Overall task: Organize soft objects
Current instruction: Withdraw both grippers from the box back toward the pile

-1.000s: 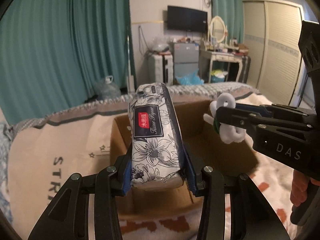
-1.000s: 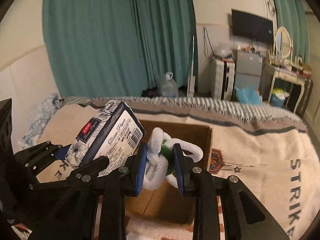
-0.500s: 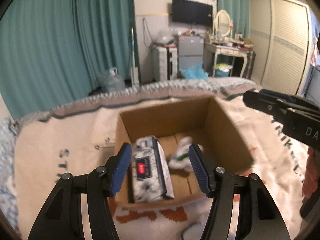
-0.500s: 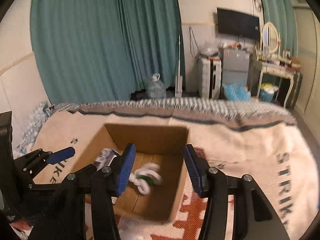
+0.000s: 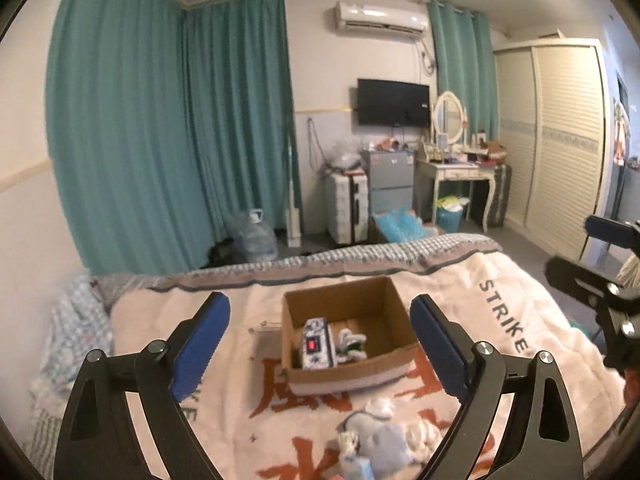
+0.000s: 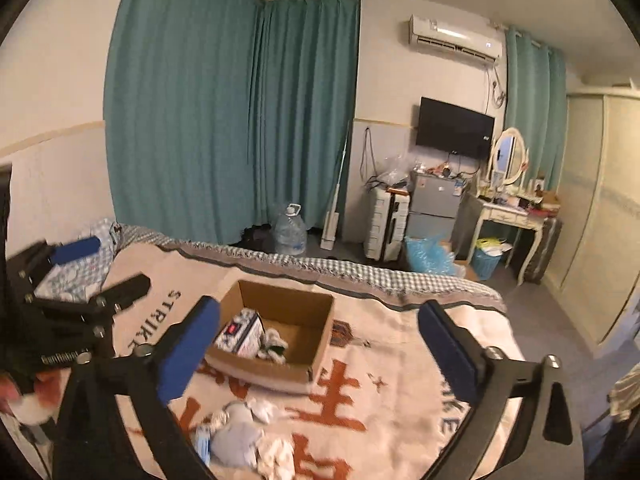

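Observation:
An open cardboard box [image 5: 376, 368] [image 6: 316, 344] sits on the bed blanket. Inside lie a floral tissue pack [image 5: 316, 344] [image 6: 239, 333] and a white and green plush toy [image 5: 351, 345] [image 6: 274, 345]. My left gripper [image 5: 320, 344] is open and empty, held high and back from the box. My right gripper [image 6: 320, 348] is open and empty, also high above the bed. A pile of soft items, with a pale blue plush [image 5: 380, 442] [image 6: 236, 436] and white cloth [image 6: 276, 450], lies on the blanket in front of the box.
The cream blanket [image 5: 500, 320] with orange characters covers the bed. Teal curtains [image 5: 160, 140], a water jug [image 5: 256, 236], a suitcase, a small fridge, a dressing table [image 5: 460, 172] and a wardrobe stand beyond the bed's far edge.
Both grippers opened and let the tissue pack and the plush toy fall into the box. Both then rose and drew back from the box, opening wider.

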The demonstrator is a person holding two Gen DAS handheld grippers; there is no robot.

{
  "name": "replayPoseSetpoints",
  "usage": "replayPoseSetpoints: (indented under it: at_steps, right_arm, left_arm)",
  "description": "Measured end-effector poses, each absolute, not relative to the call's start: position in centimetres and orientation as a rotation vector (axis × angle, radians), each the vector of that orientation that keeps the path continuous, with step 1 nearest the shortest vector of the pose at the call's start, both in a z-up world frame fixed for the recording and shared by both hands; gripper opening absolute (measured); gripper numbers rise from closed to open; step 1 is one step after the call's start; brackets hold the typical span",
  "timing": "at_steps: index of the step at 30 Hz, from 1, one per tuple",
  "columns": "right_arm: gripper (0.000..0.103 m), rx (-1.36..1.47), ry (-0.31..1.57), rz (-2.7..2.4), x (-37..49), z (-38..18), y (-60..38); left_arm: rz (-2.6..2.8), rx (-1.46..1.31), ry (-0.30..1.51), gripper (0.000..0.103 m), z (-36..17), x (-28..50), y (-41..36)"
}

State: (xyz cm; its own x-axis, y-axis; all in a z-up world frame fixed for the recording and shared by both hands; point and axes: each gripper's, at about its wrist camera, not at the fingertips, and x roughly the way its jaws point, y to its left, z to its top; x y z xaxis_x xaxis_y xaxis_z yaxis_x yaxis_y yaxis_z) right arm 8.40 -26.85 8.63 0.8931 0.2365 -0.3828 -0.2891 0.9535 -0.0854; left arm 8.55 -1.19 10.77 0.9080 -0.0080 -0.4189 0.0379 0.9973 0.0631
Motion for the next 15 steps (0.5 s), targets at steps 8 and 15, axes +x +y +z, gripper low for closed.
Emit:
replayPoseSetpoints:
  at_steps: [8, 15]
  right_arm:
    - [0.103, -0.142, 0.385, 0.258, 2.8, 4.5, -27.1]
    - [0.103, -0.113, 0.513, 0.251, 4.7, -3.8, -26.5]
  left_arm:
    - [0.023, 0.08, 0.538, 0.093, 6.2, 5.7, -1.2]
    - [0.046, 0.083, 0.567, 0.093, -1.7, 4.8, -1.7]
